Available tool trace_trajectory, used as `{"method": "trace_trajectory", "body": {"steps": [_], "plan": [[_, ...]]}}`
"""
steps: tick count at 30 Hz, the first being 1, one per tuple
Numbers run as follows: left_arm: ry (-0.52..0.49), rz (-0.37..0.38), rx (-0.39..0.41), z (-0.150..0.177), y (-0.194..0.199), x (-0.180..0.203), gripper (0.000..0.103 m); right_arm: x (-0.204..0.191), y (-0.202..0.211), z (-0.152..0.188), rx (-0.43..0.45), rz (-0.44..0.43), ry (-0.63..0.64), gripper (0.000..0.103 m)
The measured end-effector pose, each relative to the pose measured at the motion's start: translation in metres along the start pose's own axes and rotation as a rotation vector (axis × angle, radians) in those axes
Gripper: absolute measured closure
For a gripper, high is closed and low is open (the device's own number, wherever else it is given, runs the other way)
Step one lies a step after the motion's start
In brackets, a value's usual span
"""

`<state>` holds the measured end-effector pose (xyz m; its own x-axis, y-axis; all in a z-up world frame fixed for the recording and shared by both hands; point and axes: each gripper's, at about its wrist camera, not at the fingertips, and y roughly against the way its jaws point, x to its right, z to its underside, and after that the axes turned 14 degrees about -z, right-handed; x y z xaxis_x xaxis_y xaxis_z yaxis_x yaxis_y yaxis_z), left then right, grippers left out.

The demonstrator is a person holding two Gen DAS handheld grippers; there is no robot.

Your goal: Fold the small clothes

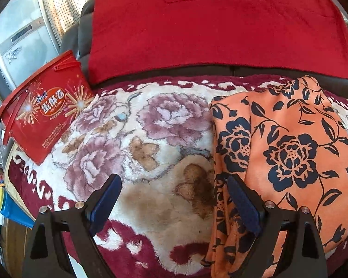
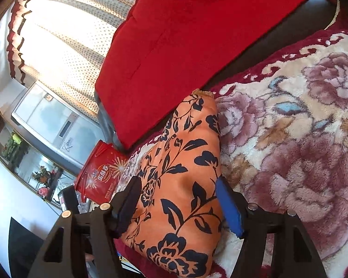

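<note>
An orange garment with a dark blue flower print (image 1: 287,153) lies folded in a long strip on the floral plush blanket (image 1: 150,153), at the right of the left wrist view. My left gripper (image 1: 174,185) is open and empty above the blanket, its right finger (image 1: 241,199) over the garment's left edge. In the right wrist view the same garment (image 2: 181,185) runs away from me between the fingers. My right gripper (image 2: 176,192) is open and straddles the garment, holding nothing.
A red snack tub (image 1: 44,106) stands on the blanket's left edge; it also shows in the right wrist view (image 2: 99,180). A red cushion (image 1: 208,27) leans against the dark sofa back behind. A grey appliance (image 1: 18,34) and a dotted curtain (image 2: 65,46) are at the left.
</note>
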<state>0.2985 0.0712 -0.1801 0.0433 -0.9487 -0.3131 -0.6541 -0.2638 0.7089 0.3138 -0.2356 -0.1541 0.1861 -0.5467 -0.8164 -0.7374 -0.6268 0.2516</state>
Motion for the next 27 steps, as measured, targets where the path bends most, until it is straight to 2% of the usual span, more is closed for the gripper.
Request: {"method": "trace_trajectory", "body": {"steps": [10, 27], "plan": [[0.036, -0.004, 0.031, -0.0049, 0.0018, -0.0072, 0.010, -0.0002, -0.0044, -0.0022, 0.004, -0.009, 0.012, 0.033], [0.047, -0.002, 0.015, -0.0038, -0.0014, -0.0064, 0.010, 0.0001, -0.0069, -0.0002, -0.007, -0.018, 0.011, 0.033]]}}
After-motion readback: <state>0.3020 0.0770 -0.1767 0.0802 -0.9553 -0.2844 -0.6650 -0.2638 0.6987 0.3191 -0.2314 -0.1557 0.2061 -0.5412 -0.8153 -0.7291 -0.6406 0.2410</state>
